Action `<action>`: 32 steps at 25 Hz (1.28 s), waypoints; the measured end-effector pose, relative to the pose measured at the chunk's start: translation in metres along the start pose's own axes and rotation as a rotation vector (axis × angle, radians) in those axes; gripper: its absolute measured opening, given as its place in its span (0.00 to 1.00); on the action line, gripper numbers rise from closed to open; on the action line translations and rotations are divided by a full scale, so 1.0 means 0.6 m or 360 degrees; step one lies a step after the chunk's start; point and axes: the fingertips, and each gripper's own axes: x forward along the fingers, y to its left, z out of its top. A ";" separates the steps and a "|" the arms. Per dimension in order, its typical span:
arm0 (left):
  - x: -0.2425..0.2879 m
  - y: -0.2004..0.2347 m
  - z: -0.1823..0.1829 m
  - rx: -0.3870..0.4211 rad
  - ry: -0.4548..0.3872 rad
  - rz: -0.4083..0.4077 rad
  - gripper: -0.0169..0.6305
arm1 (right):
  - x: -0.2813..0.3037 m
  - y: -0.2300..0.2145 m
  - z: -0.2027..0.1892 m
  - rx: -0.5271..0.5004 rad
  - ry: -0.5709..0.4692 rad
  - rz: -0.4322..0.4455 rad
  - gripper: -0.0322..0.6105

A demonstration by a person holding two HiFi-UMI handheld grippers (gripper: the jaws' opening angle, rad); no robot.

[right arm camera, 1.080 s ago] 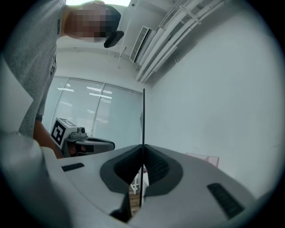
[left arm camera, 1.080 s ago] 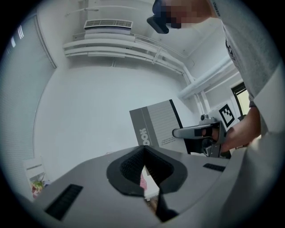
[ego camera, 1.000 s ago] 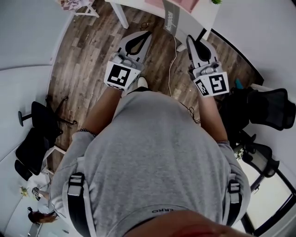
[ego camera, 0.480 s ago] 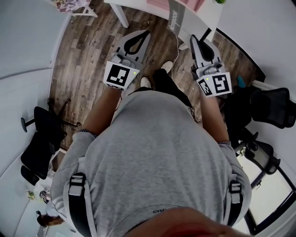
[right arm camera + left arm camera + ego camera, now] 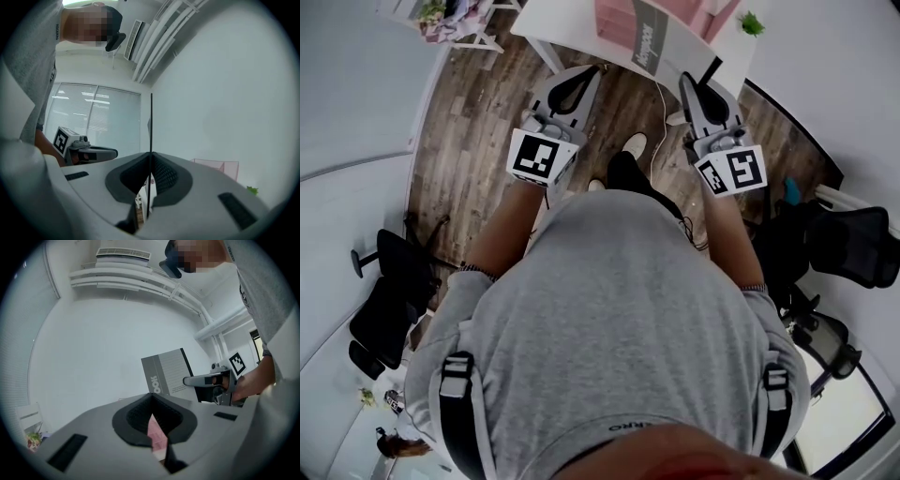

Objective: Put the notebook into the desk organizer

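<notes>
The fingers (image 5: pixel 165 174) of the right gripper (image 5: pixel 682 82) are pressed together on the notebook (image 5: pixel 151 122). From that gripper's own view it is a thin dark line, edge-on, passing straight between the pads. The left gripper (image 5: pixel 151 395) has its fingers closed too, with nothing between them. It is held level with the right one and off to its left.

The notebook (image 5: pixel 649 42) stands out beyond the right fingertips, its long axis continuing the line of the fingers. Its grey cover (the side with the lettering) faces left toward the other gripper.

The pink desk organizer (image 5: pixel 619 19) sits on the white desk (image 5: pixel 572 23) at the far side. It lies ahead of both grippers and is partly hidden behind the notebook in the head view. Wooden floor (image 5: pixel 478 112) lies between the person and the desk.

The relation that matters is that the organizer is far and straight ahead of the notebook's free end. The right gripper would probably carry it forward and lower it edge-first. The thin edge would have to line up with a slot, and no view shows which compartment is free. The left gripper looks spare for now.
</notes>
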 end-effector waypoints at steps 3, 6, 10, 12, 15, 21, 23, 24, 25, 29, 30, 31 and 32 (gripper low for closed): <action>0.054 0.025 0.004 0.0004 0.0009 0.0002 0.05 | 0.039 -0.047 0.011 0.0014 -0.0020 0.0016 0.07; 0.108 0.048 0.012 0.0033 0.0018 0.0017 0.05 | 0.073 -0.091 0.023 0.0024 -0.0043 0.0036 0.07; 0.174 0.064 0.025 0.0043 -0.0011 0.0022 0.05 | 0.105 -0.145 0.035 0.0067 -0.0068 0.0074 0.07; 0.203 0.064 0.032 0.0064 -0.0041 0.0007 0.05 | 0.116 -0.168 0.039 0.0091 -0.0077 0.0090 0.07; 0.239 0.067 0.034 0.0082 -0.0037 0.0002 0.05 | 0.130 -0.194 0.041 0.0133 -0.0084 0.0115 0.07; 0.284 0.072 0.034 0.0160 -0.0040 -0.0002 0.05 | 0.151 -0.231 0.036 0.0177 -0.0076 0.0129 0.07; 0.297 0.068 0.031 0.0204 -0.0030 -0.0028 0.05 | 0.159 -0.245 0.031 0.0208 -0.0070 0.0118 0.07; 0.303 0.069 0.030 0.0203 -0.0027 -0.0040 0.05 | 0.163 -0.251 0.029 0.0223 -0.0067 0.0113 0.07; 0.309 0.070 0.028 0.0193 -0.0024 -0.0048 0.05 | 0.168 -0.256 0.027 0.0234 -0.0064 0.0109 0.07; 0.329 0.088 0.018 0.0155 -0.0023 -0.0084 0.05 | 0.193 -0.271 0.018 0.0263 -0.0049 0.0088 0.07; 0.334 0.095 0.016 0.0149 -0.0027 -0.0096 0.05 | 0.201 -0.274 0.017 0.0266 -0.0046 0.0080 0.07; 0.340 0.103 0.016 0.0144 -0.0035 -0.0111 0.05 | 0.208 -0.276 0.017 0.0266 -0.0042 0.0069 0.07; 0.345 0.111 0.016 0.0140 -0.0045 -0.0129 0.05 | 0.216 -0.278 0.017 0.0266 -0.0036 0.0057 0.07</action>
